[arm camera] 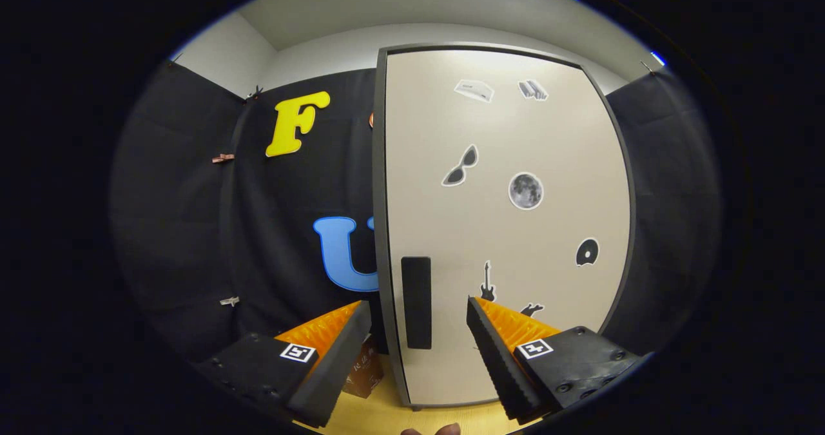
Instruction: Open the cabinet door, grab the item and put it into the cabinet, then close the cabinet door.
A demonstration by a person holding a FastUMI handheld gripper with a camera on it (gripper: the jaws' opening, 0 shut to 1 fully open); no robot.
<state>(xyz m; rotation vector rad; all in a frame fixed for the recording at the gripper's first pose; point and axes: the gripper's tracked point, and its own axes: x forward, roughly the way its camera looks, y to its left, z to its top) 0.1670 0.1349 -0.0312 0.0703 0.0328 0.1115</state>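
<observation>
Gripper view, from left to right: black cloth wall (193,229) hangs behind everything on my left, pinned with small clips (223,158). Low down, just behind my left finger, a brown cardboard box (365,370) sits on the wooden desk (393,415). Most of it is hidden by that finger, and there is printing on its face that I cannot read. I cannot tell whether this box is the item to be stowed.

My tongs (419,312) stand wide open, gripping nothing. The two fingers (335,357) are well apart, and the cabinet's dark vertical handle (416,302) sits in the gap between them, beyond the tips and not touched by either one.

The cabinet door (503,229) is shut, pale with a dark frame, standing near the desk's far edge and taking up the middle and right. The handle is near its left edge, low down. Stickers are scattered over the door: a pair of sunglasses (460,166), a round moon (526,191), a disc (587,252), a small guitar (487,283), and two pale ones at the top too small to make out. One more dark sticker (532,308) is partly cut off by my right finger. Each finger carries a square black-and-white marker (298,352).

Fingertips of my hand (430,430) peek in at the desk's near edge, mostly cut off.
</observation>
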